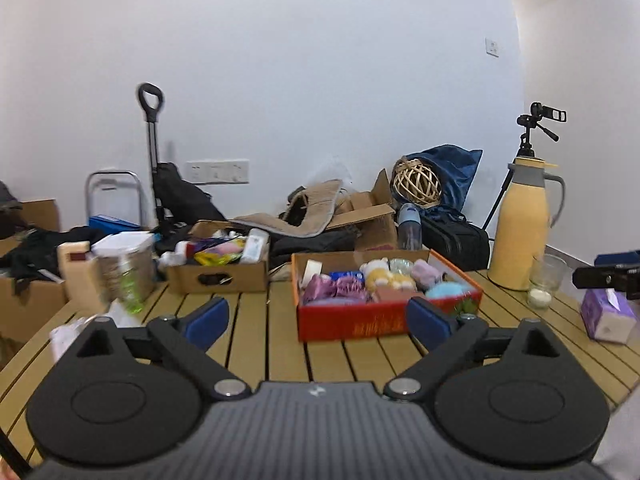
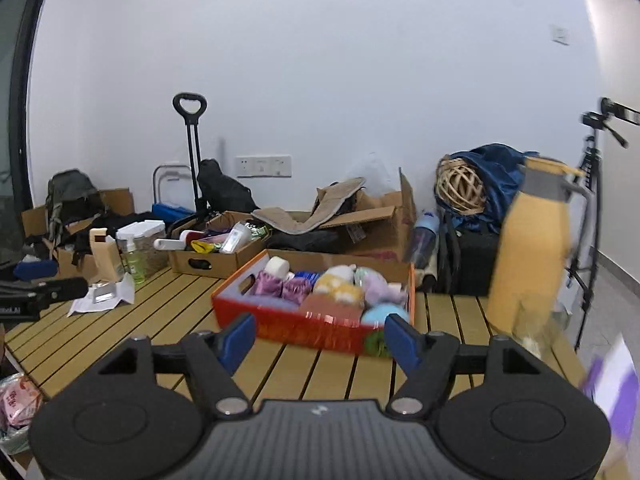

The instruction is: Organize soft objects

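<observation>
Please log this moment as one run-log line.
left gripper: open, empty | right gripper: open, empty | red box: full of soft items, on table

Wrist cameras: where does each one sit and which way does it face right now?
Left wrist view: rides the left gripper, looks across the slatted table at the red box; its open, empty jaws show.
Right wrist view: rides the right gripper, sees the red box from further right; its open jaws show.
Shared: red box, yellow thermos, wall.
</observation>
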A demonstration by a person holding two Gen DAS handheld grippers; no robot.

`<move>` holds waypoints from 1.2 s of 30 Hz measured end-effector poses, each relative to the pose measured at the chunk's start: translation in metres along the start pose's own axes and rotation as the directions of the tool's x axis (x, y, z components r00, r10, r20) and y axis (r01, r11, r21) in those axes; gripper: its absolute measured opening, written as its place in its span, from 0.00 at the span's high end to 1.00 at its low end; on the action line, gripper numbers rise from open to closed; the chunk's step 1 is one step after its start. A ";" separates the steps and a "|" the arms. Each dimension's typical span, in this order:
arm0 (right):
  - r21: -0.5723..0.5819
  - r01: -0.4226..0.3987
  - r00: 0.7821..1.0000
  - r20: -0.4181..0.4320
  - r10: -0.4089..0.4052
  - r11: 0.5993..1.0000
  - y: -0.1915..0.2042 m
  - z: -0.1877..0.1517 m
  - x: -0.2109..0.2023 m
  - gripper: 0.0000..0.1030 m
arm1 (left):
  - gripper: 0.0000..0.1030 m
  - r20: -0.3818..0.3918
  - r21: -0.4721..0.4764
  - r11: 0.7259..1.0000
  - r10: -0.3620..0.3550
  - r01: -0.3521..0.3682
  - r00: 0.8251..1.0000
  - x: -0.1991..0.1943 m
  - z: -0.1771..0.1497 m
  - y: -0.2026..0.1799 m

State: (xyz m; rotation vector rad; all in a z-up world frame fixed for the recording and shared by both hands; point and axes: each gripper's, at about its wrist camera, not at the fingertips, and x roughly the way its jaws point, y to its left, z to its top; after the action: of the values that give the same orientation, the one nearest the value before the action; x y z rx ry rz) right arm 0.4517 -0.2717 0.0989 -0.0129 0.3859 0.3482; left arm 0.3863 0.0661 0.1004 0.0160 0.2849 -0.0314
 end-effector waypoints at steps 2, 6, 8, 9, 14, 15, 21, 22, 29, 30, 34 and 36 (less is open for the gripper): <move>0.026 0.010 1.000 0.021 -0.010 1.000 0.011 -0.025 -0.033 0.29 | 0.01 0.040 0.005 1.000 0.009 -0.009 0.999 -0.039 -0.015 -0.003; 0.046 0.014 0.997 0.080 -0.018 0.999 0.038 -0.067 -0.101 0.17 | 0.00 0.120 -0.001 0.999 0.044 -0.045 0.992 -0.120 -0.039 -0.009; 0.024 0.030 0.992 0.121 -0.033 0.999 0.054 -0.086 -0.134 0.15 | 0.00 0.151 -0.031 0.999 0.045 -0.041 0.987 -0.157 -0.054 -0.012; 0.025 0.037 0.990 0.133 -0.040 0.999 0.061 -0.095 -0.148 0.13 | 0.00 0.159 -0.047 0.998 0.043 -0.036 0.986 -0.175 -0.063 -0.015; 0.003 0.065 0.984 0.165 -0.064 0.998 0.093 -0.139 -0.214 0.09 | 0.00 0.150 -0.074 0.995 0.070 -0.060 0.986 -0.238 -0.103 -0.024; 0.008 0.074 0.983 0.168 -0.074 0.997 0.098 -0.148 -0.224 0.08 | 0.00 0.144 -0.064 0.996 0.066 -0.057 0.987 -0.248 -0.110 -0.027; 0.012 0.082 0.984 0.161 -0.083 0.997 0.122 -0.211 -0.282 0.00 | 0.00 0.145 -0.038 0.998 0.048 -0.043 0.988 -0.308 -0.154 -0.044; 0.024 0.078 0.984 0.160 -0.081 0.997 0.123 -0.219 -0.289 0.00 | 0.00 0.142 -0.033 0.998 0.049 -0.045 0.989 -0.315 -0.159 -0.046; 0.066 0.056 0.986 0.154 -0.065 0.996 0.125 -0.236 -0.314 0.00 | 0.00 0.127 -0.017 1.000 0.018 -0.015 0.992 -0.338 -0.174 -0.058; 0.059 0.052 0.986 0.156 -0.061 0.997 0.126 -0.237 -0.316 0.00 | 0.00 0.131 -0.016 1.000 0.017 -0.015 0.991 -0.341 -0.175 -0.058; 0.033 0.035 0.986 0.164 -0.040 0.999 0.133 -0.238 -0.321 0.00 | 0.00 0.149 -0.020 1.000 0.023 -0.020 0.989 -0.350 -0.176 -0.057; 0.025 0.032 0.985 0.166 -0.036 0.999 0.136 -0.235 -0.320 0.00 | 0.00 0.153 -0.022 1.000 0.025 -0.022 0.988 -0.349 -0.175 -0.056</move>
State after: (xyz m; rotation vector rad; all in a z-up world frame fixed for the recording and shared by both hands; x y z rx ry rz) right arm 0.0421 -0.2680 0.0068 0.0312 0.2239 0.3085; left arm 0.0004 0.0233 0.0304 -0.0035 0.1311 -0.0066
